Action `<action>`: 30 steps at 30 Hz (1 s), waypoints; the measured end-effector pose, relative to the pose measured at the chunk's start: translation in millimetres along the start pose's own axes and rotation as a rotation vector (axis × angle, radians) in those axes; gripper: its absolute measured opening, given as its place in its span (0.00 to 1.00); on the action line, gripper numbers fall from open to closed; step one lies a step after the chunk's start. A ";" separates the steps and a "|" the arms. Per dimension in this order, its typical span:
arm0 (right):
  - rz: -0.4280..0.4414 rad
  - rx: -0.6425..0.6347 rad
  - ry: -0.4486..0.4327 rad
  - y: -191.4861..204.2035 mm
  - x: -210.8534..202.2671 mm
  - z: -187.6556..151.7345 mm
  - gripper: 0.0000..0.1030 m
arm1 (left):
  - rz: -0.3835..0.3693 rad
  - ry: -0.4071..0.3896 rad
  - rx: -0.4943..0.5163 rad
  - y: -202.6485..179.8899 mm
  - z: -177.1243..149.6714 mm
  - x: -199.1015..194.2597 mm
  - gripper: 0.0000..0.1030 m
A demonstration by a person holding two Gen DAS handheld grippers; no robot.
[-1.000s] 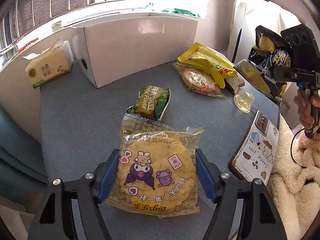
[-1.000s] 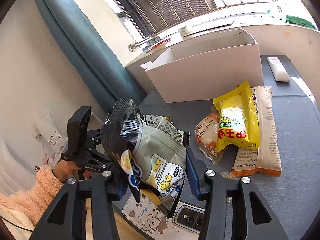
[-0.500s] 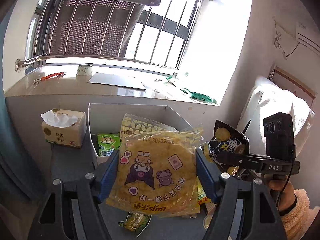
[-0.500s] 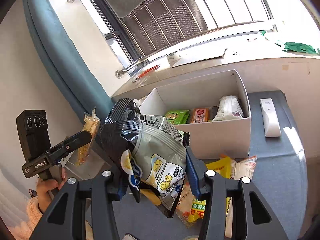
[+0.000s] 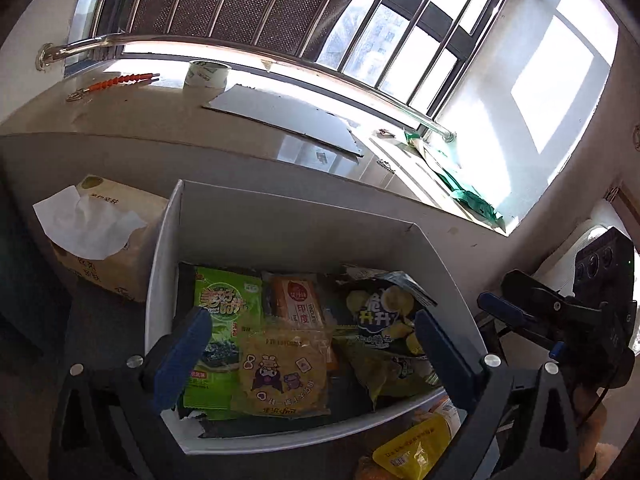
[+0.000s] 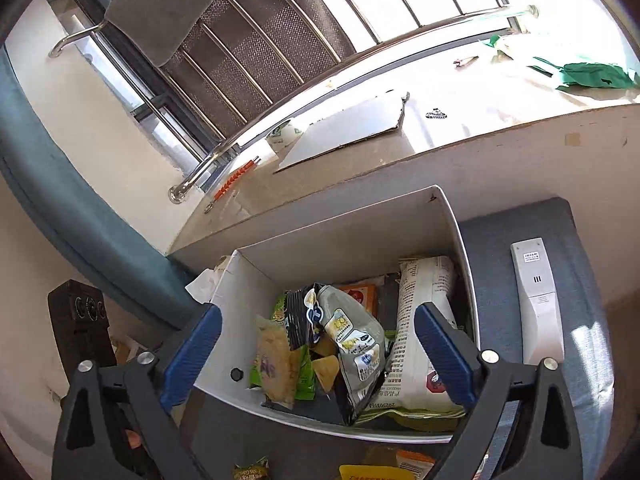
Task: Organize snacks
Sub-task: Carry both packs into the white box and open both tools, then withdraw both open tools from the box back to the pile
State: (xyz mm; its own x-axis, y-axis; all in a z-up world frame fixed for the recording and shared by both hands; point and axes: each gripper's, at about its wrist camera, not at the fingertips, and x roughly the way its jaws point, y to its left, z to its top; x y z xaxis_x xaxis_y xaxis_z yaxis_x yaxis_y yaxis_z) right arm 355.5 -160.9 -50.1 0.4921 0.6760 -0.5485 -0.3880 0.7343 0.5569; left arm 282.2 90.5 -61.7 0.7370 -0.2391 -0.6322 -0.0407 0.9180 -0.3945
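A white cardboard box (image 5: 280,216) (image 6: 460,232) holds several snack packs. In the left wrist view the yellow cartoon cracker pack (image 5: 282,372) lies in the box beside a green pack (image 5: 224,308), an orange pack (image 5: 298,304) and the dark chip bag (image 5: 380,320). My left gripper (image 5: 312,354) is open and empty above the box. In the right wrist view the grey-black chip bag (image 6: 348,340) lies in the box next to a white pack (image 6: 420,320). My right gripper (image 6: 316,356) is open and empty over it, and also shows in the left wrist view (image 5: 520,312).
A tissue box (image 5: 100,236) stands left of the box. A white remote (image 6: 534,300) lies on the grey tabletop (image 6: 584,280) to the right. More snacks, a yellow pack (image 5: 416,448) among them, lie in front of the box. The window sill (image 5: 240,92) is behind.
Both grippers moved over the box and opened. The yellow cracker pack and the grey-black chip bag left the jaws and now lie inside the box.
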 end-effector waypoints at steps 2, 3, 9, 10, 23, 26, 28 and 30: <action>0.025 0.016 -0.037 -5.0 -9.1 1.9 1.00 | 0.010 0.004 0.006 1.2 -1.5 -3.1 1.00; 0.025 0.019 -0.039 -6.8 -12.7 2.3 1.00 | 0.030 0.003 0.013 1.8 -0.6 -4.0 1.00; -0.025 -0.039 -0.053 -0.2 -31.6 -0.9 1.00 | 0.067 -0.043 0.078 -6.3 -1.4 -29.6 1.00; -0.028 -0.055 -0.056 2.1 -35.9 -2.9 1.00 | 0.069 -0.050 0.099 -9.4 -3.1 -36.3 1.00; -0.058 -0.297 -0.134 43.4 -123.9 -90.9 1.00 | 0.028 -0.207 0.244 -33.2 -78.3 -142.4 1.00; -0.083 -0.344 -0.142 47.5 -138.1 -120.7 1.00 | 0.024 -0.226 0.257 -35.9 -104.6 -158.8 1.00; -0.090 -0.370 -0.137 47.3 -144.4 -141.6 1.00 | 0.033 -0.234 0.258 -36.0 -122.9 -166.6 1.00; -0.127 -0.388 -0.146 45.1 -150.3 -163.2 1.00 | 0.042 -0.232 0.261 -34.9 -142.6 -171.4 1.00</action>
State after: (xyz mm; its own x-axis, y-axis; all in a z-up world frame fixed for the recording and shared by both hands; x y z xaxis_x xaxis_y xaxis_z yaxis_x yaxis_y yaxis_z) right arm 136.9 -219.3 -44.3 0.6489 0.5837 -0.4881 -0.5680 0.7984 0.1997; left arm 61.0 54.3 -34.6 0.8732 -0.1490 -0.4640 0.0777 0.9825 -0.1694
